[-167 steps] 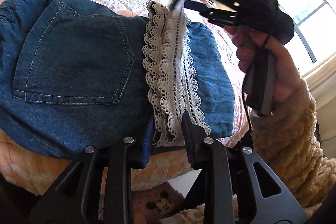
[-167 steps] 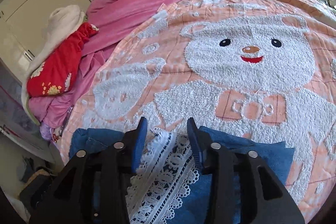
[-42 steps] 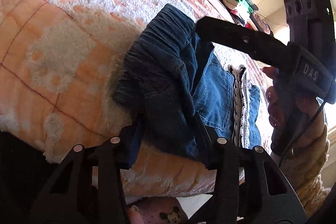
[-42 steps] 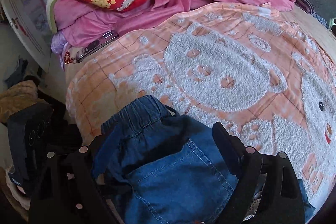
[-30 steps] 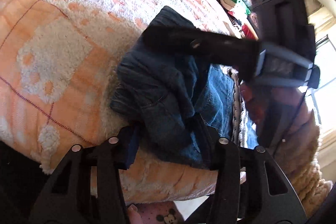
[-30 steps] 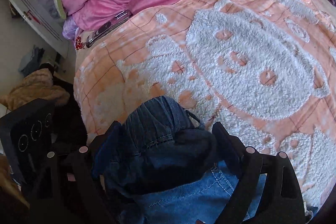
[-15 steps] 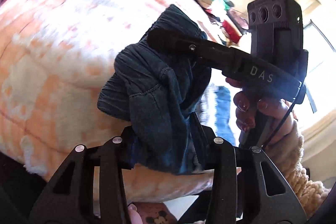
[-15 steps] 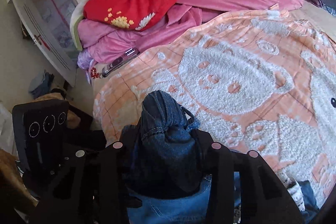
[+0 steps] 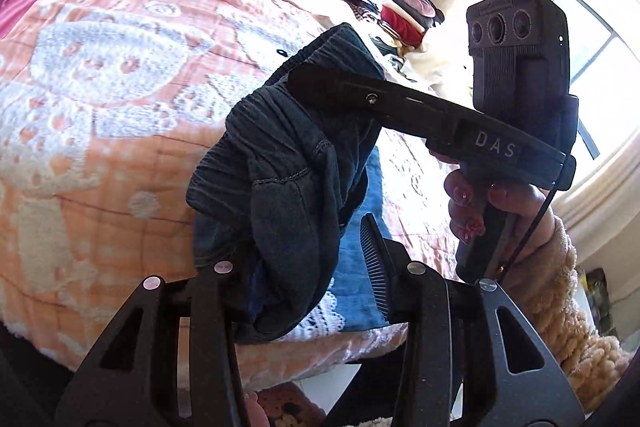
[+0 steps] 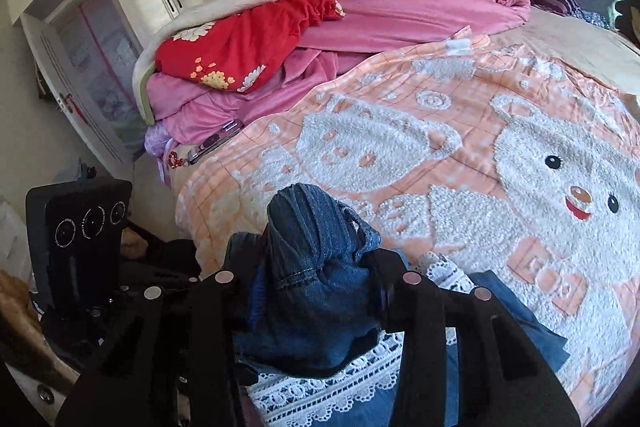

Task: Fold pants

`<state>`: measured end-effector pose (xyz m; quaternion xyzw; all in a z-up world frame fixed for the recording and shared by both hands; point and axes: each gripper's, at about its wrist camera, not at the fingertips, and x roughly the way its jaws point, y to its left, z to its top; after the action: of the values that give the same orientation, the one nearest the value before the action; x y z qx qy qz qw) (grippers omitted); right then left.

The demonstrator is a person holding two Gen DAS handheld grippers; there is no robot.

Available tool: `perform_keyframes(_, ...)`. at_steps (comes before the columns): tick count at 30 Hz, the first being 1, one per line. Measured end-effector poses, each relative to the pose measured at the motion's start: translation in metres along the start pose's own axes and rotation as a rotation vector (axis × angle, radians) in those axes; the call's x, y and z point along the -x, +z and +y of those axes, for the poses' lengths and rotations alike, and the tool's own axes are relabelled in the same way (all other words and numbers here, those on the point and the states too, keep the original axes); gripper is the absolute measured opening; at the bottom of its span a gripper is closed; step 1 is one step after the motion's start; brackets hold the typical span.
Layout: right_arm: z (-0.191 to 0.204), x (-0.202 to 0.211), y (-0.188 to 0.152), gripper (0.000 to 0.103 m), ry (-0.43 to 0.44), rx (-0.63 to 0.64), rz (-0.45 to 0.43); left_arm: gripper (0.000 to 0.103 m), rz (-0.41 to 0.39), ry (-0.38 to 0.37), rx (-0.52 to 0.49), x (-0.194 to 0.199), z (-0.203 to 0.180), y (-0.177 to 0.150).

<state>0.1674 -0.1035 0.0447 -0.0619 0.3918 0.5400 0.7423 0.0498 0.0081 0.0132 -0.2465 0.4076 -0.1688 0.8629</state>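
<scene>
Both grippers — left (image 9: 308,259) and right (image 10: 316,291) — clench the waistband (image 9: 276,147) of the pants (image 10: 316,267), lifted off the blanket (image 10: 460,131); next, I judge, carry it over the lace hem (image 10: 340,387) and lay it flat.

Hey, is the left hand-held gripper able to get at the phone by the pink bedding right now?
Probably not. The left hand-held gripper has the bunched waistband of the pants between its fingers, and the phone lies well away, beside the pink bedding.

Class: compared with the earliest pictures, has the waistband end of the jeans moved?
Yes. The waistband end has been lifted off the bear blanket and carried over toward the lace hems.
</scene>
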Motion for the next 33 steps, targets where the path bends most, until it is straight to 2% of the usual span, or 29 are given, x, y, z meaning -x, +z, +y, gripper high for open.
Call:
perform_keyframes(6,-0.03,0.04,-0.037,0.057,-0.056,-0.094,-0.072,0.033,0.032,-0.027,-0.063,-0.015,-0.021,-0.011)
perform_keyframes(8,-0.043,0.053,-0.052,0.059,-0.084,-0.156,-0.095,0.035,0.062,-0.06,-0.084,-0.025,-0.027,-0.016)
perform_keyframes(10,-0.054,0.064,-0.068,0.067,-0.137,-0.215,-0.112,0.038,0.088,-0.101,-0.115,-0.033,-0.035,-0.022)
perform_keyframes(13,-0.059,0.074,-0.088,0.072,-0.179,-0.273,-0.119,0.039,0.132,-0.151,-0.154,-0.044,-0.044,-0.03)
perform_keyframes(16,-0.05,0.076,-0.101,0.073,-0.186,-0.283,-0.124,0.039,0.119,-0.153,-0.182,-0.032,-0.047,-0.034)
perform_keyframes(18,-0.042,0.074,-0.104,0.074,-0.194,-0.268,-0.118,0.044,0.073,-0.115,-0.206,-0.016,-0.048,-0.037)
perform_keyframes(20,-0.034,0.068,-0.107,0.075,-0.203,-0.247,-0.105,0.049,0.039,-0.018,-0.228,-0.008,-0.047,-0.033)
perform_keyframes(22,-0.026,0.06,-0.108,0.075,-0.223,-0.218,-0.082,0.049,0.026,0.099,-0.236,-0.002,-0.044,-0.036)
perform_keyframes(23,-0.023,0.055,-0.11,0.075,-0.24,-0.203,-0.068,0.049,0.028,0.129,-0.227,-0.004,-0.041,-0.035)
perform_keyframes(27,-0.025,0.038,-0.128,0.075,-0.37,-0.182,0.043,0.049,0.035,0.174,-0.204,-0.008,-0.034,-0.026)
perform_keyframes(33,-0.032,0.043,-0.156,0.075,-0.388,-0.242,0.044,0.049,0.044,0.194,-0.197,-0.016,-0.029,-0.027)
